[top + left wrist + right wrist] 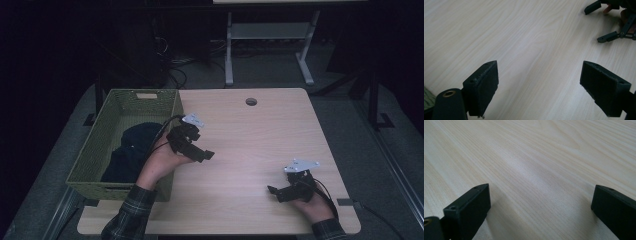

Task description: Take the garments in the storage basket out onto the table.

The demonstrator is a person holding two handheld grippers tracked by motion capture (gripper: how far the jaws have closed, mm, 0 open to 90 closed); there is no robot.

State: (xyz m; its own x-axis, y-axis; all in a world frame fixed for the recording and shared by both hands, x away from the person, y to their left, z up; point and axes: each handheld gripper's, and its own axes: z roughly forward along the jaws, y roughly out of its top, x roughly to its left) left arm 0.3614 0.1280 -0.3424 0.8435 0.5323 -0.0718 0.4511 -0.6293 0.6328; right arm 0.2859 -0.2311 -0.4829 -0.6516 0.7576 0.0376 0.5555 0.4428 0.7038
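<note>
**Two empty grippers over a bare wooden tabletop, a green basket at the left**

Nearest to the person, the right gripper (278, 191) is low at the near right part of the light wooden tabletop (250, 145). It is held in the right hand (314, 206) and it points toward the left. In the right gripper view its two black jaws stand wide apart, and between them there is only wood grain. It holds nothing.

A little farther, the left gripper (202, 153) is above the tabletop, just beside the right wall of a green woven basket (92, 150). The left hand (162, 159) carries it, and a plaid sleeve (129, 212) comes in from the bottom edge. It points to the right and slightly down. In the left gripper view its jaws are also spread wide with nothing between them, and the right gripper (607, 23) shows farther off in the upper right corner, open too. The two grippers are well apart.

The basket stands at the left edge of the tabletop. Inside it lies a dark cloth (131, 150), bunched up; what kind of garment I cannot tell.

Farther, near the far edge of the tabletop, there is a round cable hole (251, 101). Behind the tabletop, on the dark floor, stands a pale frame of another table (270, 45).
</note>
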